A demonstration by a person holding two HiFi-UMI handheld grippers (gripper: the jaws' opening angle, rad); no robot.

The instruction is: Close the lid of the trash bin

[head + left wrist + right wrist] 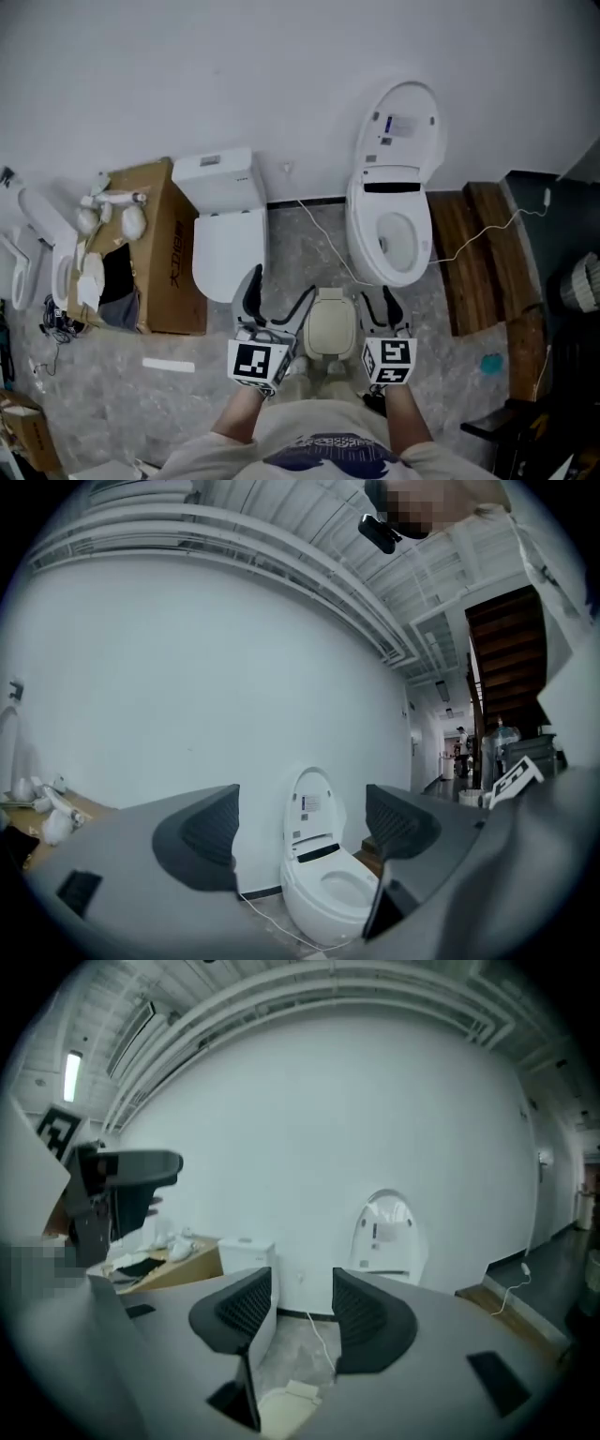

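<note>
The small beige trash bin (330,326) stands on the grey floor between my two grippers, with its lid lying flat on top. In the head view my left gripper (279,298) is just left of the bin and my right gripper (378,306) just right of it, both raised and pointing at the far wall. The left gripper (305,827) stands wide open with nothing between its jaws. The right gripper (302,1309) has a narrower gap, also with nothing in it. The bin (281,1408) shows below its jaws.
A white toilet with its lid up (394,202) stands ahead on the right, and a closed white toilet (225,234) on the left. A cardboard box (159,253) sits further left. Wooden planks (473,248) lie at the right. A white cable (323,239) runs across the floor.
</note>
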